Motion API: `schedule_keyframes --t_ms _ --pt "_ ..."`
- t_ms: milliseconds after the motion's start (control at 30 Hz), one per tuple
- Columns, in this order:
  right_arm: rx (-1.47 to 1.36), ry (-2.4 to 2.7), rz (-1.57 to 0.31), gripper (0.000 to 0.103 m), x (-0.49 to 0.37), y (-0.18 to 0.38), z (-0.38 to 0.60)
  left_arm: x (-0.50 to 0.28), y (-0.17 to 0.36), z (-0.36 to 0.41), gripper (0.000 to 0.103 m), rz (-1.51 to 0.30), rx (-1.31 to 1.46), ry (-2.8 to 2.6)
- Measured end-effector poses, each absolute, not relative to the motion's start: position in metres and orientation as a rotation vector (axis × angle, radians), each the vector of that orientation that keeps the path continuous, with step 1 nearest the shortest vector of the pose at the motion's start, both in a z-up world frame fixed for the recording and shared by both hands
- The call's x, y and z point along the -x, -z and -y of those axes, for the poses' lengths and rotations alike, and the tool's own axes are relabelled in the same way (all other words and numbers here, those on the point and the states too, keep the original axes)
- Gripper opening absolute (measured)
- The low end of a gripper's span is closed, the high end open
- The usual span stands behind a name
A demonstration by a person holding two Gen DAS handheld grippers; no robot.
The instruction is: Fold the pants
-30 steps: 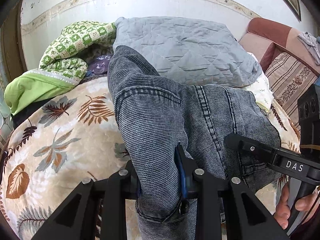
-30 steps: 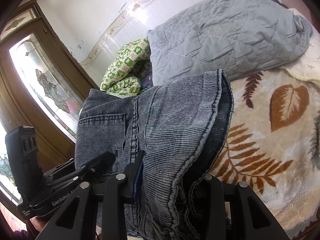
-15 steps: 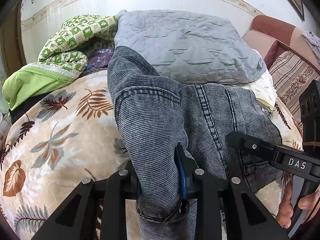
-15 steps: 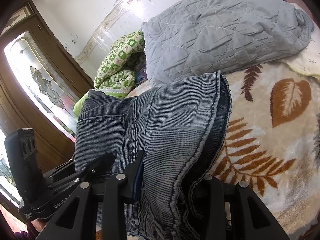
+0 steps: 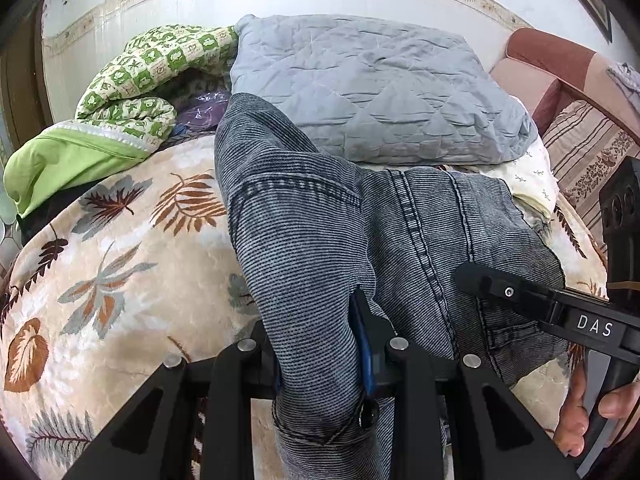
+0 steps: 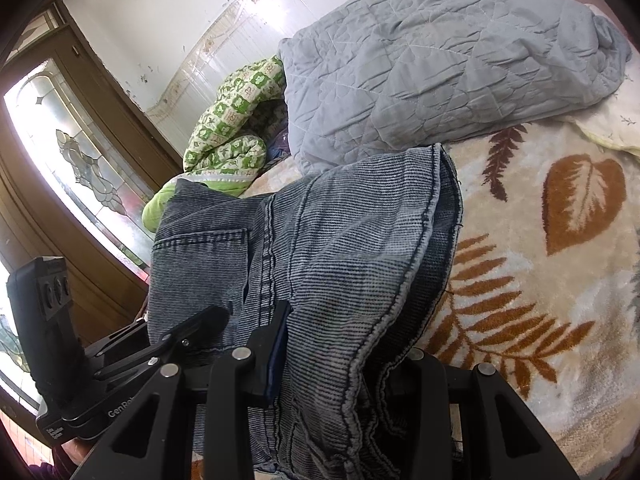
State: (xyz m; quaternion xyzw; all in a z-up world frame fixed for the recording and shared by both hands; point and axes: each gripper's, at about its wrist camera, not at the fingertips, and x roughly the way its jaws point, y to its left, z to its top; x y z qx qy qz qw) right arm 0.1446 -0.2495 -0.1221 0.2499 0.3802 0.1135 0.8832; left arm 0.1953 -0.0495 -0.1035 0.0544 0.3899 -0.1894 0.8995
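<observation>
Grey-blue corduroy pants lie bunched on the leaf-print blanket. In the left wrist view my left gripper is shut on a thick fold of them, the cloth filling the gap between the fingers. My right gripper shows at the right of that view, held by a hand, clamped on the pants' far side. In the right wrist view my right gripper is shut on a bunched edge of the pants; its right finger is hidden under cloth. The left gripper appears at the lower left.
A grey quilted pillow lies just behind the pants. A green patterned quilt is piled at the back left. A striped sofa stands at the right. A wooden door with patterned glass is at the left in the right wrist view.
</observation>
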Motion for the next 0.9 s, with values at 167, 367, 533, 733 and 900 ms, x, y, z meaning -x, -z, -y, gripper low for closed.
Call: schedule_keyframes --t_ms 167,367,533,733,900 --pt "-0.521 -0.233 -0.8 0.039 -0.147 0.125 0.249 -0.197 0.106 0.05 0.03 -0.812 -0.113 0.39" --pt "-0.518 -0.231 -0.81 0.039 -0.151 0.127 0.249 -0.199 0.108 0.05 0.03 -0.817 -0.111 0.389" --pt "-0.525 -0.224 -0.829 0.039 -0.154 0.131 0.25 -0.202 0.113 0.051 0.03 -0.828 -0.116 0.385" --pt "-0.537 -0.198 -0.872 0.039 -0.161 0.143 0.253 -0.209 0.123 0.051 0.032 -0.848 -0.131 0.365" --pt "-0.518 -0.15 -0.921 0.044 -0.168 0.158 0.255 -0.217 0.135 0.05 0.039 -0.866 -0.167 0.316"
